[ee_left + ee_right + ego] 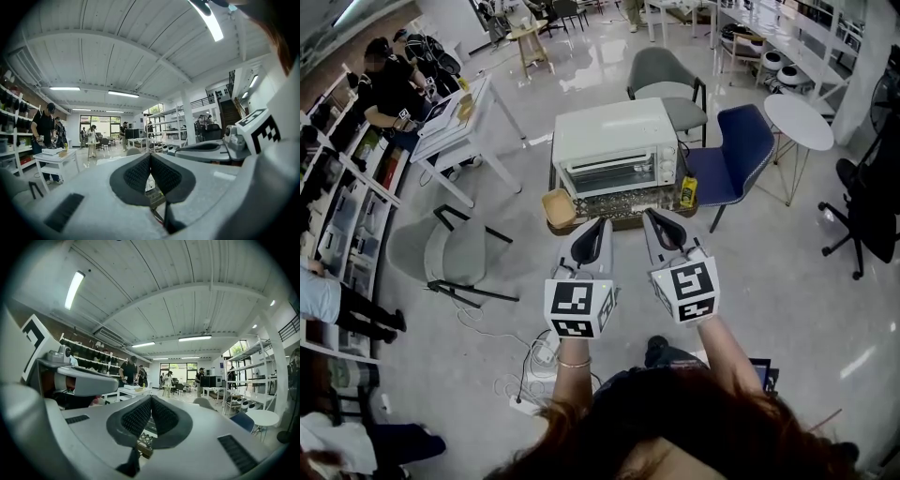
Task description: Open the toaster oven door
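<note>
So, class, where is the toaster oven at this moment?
In the head view, the toaster oven stands top centre on a low table, with a tan tray at its front left and a blue chair to its right.

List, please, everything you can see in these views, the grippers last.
toaster oven: one, white, door closed, on low table
low table: one, brown-rimmed, mid-floor
bottle: one, yellow, table's right end
tray: one, tan, table's left end
far chair: one, grey, behind oven
near chair: one, grey, left of table
blue chair: one, blue, right of oven
round table: one, white, beyond blue chair
desk: one, white, upper left
left gripper: one, grey, shut, empty
right gripper: one, grey, shut, empty
</note>
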Demonstrator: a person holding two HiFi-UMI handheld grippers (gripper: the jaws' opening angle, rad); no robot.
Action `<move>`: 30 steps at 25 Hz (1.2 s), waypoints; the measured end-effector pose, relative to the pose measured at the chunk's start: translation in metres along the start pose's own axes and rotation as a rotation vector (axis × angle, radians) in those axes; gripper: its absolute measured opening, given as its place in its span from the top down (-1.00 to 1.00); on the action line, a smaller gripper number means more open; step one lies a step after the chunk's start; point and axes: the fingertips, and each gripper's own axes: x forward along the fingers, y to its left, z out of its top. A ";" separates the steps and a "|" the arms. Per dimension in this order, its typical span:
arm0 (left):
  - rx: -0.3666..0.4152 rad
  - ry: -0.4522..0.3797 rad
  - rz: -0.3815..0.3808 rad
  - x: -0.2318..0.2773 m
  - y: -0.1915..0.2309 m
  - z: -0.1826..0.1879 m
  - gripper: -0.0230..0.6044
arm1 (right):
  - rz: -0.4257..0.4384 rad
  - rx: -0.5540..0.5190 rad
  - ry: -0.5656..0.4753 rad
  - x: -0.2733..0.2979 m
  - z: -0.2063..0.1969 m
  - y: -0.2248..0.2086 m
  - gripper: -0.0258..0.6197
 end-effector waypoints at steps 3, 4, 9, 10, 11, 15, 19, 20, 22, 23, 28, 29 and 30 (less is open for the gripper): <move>-0.002 -0.004 0.020 0.011 0.002 0.000 0.88 | 0.011 -0.014 0.009 0.008 -0.004 -0.007 0.92; -0.005 -0.005 0.027 0.014 0.003 0.000 0.88 | 0.016 -0.020 0.011 0.011 -0.006 -0.008 0.92; -0.017 -0.001 0.045 0.023 0.008 0.000 0.88 | 0.038 -0.018 0.019 0.024 -0.009 -0.011 0.92; -0.018 0.003 0.046 0.025 0.009 0.000 0.88 | 0.040 -0.014 0.020 0.026 -0.010 -0.011 0.92; -0.019 0.005 0.047 0.027 0.010 0.000 0.88 | 0.041 -0.010 0.022 0.028 -0.011 -0.012 0.92; -0.023 0.004 0.054 0.041 0.013 0.000 0.88 | 0.052 0.007 0.029 0.039 -0.017 -0.021 0.92; -0.023 0.008 0.053 0.054 0.018 0.000 0.88 | 0.062 0.018 0.035 0.052 -0.020 -0.026 0.92; -0.022 0.009 0.052 0.057 0.020 -0.002 0.88 | 0.064 0.021 0.037 0.055 -0.022 -0.026 0.92; -0.022 0.006 0.051 0.063 0.024 -0.004 0.88 | 0.067 0.026 0.040 0.063 -0.026 -0.027 0.92; -0.022 0.005 0.052 0.066 0.027 -0.004 0.88 | 0.068 0.028 0.042 0.066 -0.028 -0.028 0.92; -0.021 -0.001 0.045 0.082 0.042 0.000 0.88 | 0.061 0.045 0.051 0.088 -0.031 -0.034 0.92; -0.022 -0.003 0.043 0.086 0.045 0.000 0.88 | 0.059 0.049 0.053 0.092 -0.032 -0.036 0.92; -0.023 -0.005 0.042 0.090 0.048 -0.001 0.88 | 0.057 0.052 0.055 0.097 -0.033 -0.037 0.92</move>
